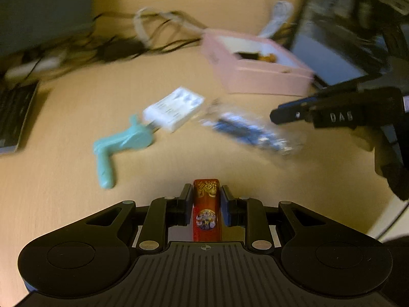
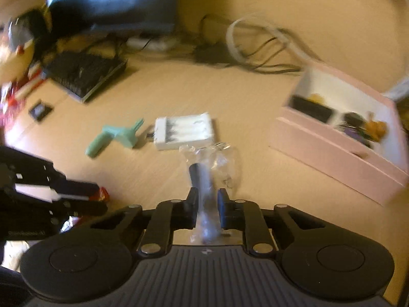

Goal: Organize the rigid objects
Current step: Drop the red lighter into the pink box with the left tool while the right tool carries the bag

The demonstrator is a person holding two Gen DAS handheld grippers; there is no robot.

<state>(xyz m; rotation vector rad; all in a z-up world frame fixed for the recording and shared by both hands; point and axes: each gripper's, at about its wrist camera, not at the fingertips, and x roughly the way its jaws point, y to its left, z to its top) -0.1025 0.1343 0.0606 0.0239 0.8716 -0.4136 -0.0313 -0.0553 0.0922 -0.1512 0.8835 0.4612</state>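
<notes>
My left gripper [image 1: 206,192] is shut on a small red case with gold print [image 1: 206,204], held upright above the wooden desk. In the right wrist view my right gripper [image 2: 207,195] is shut on a dark cylinder in a clear plastic bag [image 2: 202,174], which sticks out ahead of the pads. The same bagged item [image 1: 248,131] shows blurred in the left wrist view, beside the right gripper [image 1: 281,114]. A teal plastic tool [image 2: 112,135] and a white rectangular pack [image 2: 185,131] lie side by side on the desk. A pink open box [image 2: 332,153] holding several small items stands at the right.
A black keyboard [image 2: 84,76] lies at the far left, with tangled cables [image 2: 255,58] behind it. A dark monitor base [image 2: 115,2] stands at the back. The pink box [image 1: 255,76] sits next to a dark screen [image 1: 332,58]. Bare wood lies between the grippers and the objects.
</notes>
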